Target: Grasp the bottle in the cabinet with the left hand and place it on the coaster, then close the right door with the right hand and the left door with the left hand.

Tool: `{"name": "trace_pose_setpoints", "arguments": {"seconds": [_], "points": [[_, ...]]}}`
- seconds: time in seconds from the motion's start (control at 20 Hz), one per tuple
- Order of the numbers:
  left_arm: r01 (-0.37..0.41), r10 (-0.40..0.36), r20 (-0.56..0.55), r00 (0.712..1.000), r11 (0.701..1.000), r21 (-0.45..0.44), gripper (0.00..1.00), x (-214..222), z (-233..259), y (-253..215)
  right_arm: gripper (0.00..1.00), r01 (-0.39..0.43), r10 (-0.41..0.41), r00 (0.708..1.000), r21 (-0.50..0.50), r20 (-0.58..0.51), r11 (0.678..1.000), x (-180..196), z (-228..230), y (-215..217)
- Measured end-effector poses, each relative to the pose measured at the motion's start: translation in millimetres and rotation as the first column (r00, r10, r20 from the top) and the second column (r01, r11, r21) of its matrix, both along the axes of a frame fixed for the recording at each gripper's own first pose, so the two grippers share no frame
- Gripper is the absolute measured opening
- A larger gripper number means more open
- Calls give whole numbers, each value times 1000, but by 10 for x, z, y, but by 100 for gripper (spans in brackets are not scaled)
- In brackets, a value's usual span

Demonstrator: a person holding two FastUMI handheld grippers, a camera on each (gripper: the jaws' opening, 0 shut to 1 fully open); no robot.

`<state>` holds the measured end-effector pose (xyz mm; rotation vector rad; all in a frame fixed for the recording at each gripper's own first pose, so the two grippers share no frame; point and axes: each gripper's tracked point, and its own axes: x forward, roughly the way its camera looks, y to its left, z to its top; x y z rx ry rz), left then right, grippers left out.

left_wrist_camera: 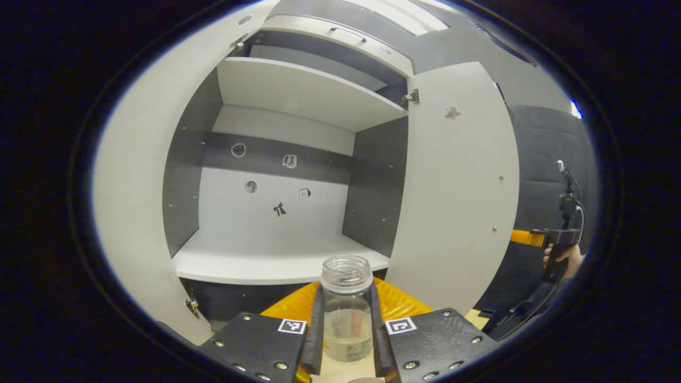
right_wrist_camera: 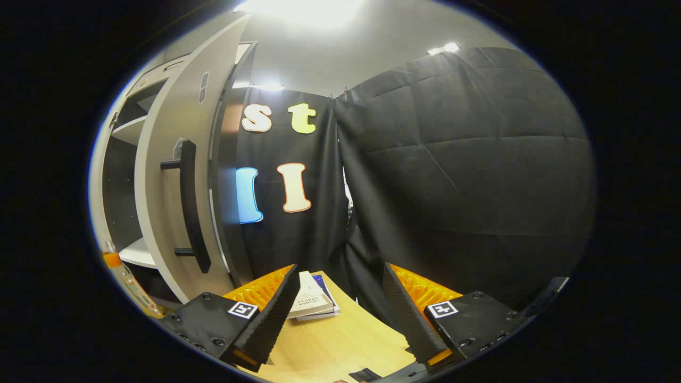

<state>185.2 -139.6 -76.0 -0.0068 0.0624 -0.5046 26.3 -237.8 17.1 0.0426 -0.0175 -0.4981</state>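
A clear, capless bottle (left_wrist_camera: 347,308) with a little liquid in it stands upright between the fingers of my left gripper (left_wrist_camera: 347,332), which is shut on it in front of the open cabinet (left_wrist_camera: 276,260). The cabinet's shelf is bare. Its left door (left_wrist_camera: 133,213) and right door (left_wrist_camera: 457,197) both stand open. In the right gripper view my right gripper (right_wrist_camera: 340,303) is open with nothing between its fingers, over the wooden table (right_wrist_camera: 340,340). The right door (right_wrist_camera: 170,175) with its black handle (right_wrist_camera: 189,205) is to its left. The hand holding the right gripper (left_wrist_camera: 558,250) is seen beyond the right door.
A small stack of books (right_wrist_camera: 314,300) lies on the table by the black cloth wall (right_wrist_camera: 452,186). An upper shelf (left_wrist_camera: 303,90) spans the cabinet above the bottle. The edge of the left gripper with the bottle (right_wrist_camera: 125,276) peeks in at the far left.
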Motion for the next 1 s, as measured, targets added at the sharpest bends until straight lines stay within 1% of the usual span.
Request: {"name": "trace_pose_setpoints", "arguments": {"seconds": [0.15, 0.2, 0.3, 0.4, 0.45, 0.5, 0.55, 0.6, 0.65, 0.7, 0.75, 0.8, 0.9, 0.95, 1.0], "points": [[26, -25, -40, 999, 1000, 5, 39, -117, -464, -58, 96, 4, -4, 1000, -2, -3, 1000, -67, 50, 39], [39, -38, -63, 997, 999, 7, 34, -150, -631, -97, 96, 6, -6, 1000, -1, -7, 1000, -84, 46, 39], [62, -61, -104, 993, 998, 14, 39, -200, -949, -172, 96, -8, 9, 999, 20, -33, 1000, -117, -14, 81], [77, -71, -122, 990, 996, 44, 39, -239, -1219, -231, 96, -10, 11, 998, 13, -70, 1000, -184, -68, 94], [82, -73, -126, 989, 995, 64, 46, -263, -1335, -240, 96, -8, 9, 997, 6, -80, 1000, -225, -74, 104], [87, -76, -129, 989, 993, 80, 46, -293, -1445, -257, 100, -7, 8, 996, 2, -88, 1000, -255, -74, 120], [92, -80, -130, 988, 991, 93, 46, -339, -1537, -275, 96, -7, 7, 995, 0, -95, 1000, -282, -83, 137], [101, -87, -131, 988, 990, 100, 46, -367, -1613, -301, 96, -9, 9, 995, 1, -102, 1000, -303, -104, 149], [109, -95, -130, 987, 988, 109, 31, -417, -1694, -330, 96, -12, 12, 994, 2, -112, 1000, -322, -117, 165], [117, -101, -126, 987, 986, 123, 31, -467, -1768, -369, 96, -15, 15, 992, 0, -122, 1000, -337, -139, 176], [118, -102, -121, 987, 983, 141, 35, -518, -1857, -395, 96, -17, 16, 991, -1, -131, 1000, -348, -148, 190], [120, -102, -120, 987, 981, 152, 39, -565, -1920, -405, 100, -20, 19, 990, -2, -139, 1000, -354, -162, 198], [118, -99, -122, 988, 981, 157, 39, -617, -2051, -450, 100, -22, 23, 988, 8, -150, 1000, -375, -195, 203], [113, -95, -121, 988, 982, 154, 39, -637, -2098, -463, 96, -21, 23, 988, 20, -153, 1000, -388, -210, 205], [108, -90, -118, 989, 982, 153, 39, -672, -2144, -462, 97, -18, 23, 988, 31, -156, 999, -396, -226, 201]]}}
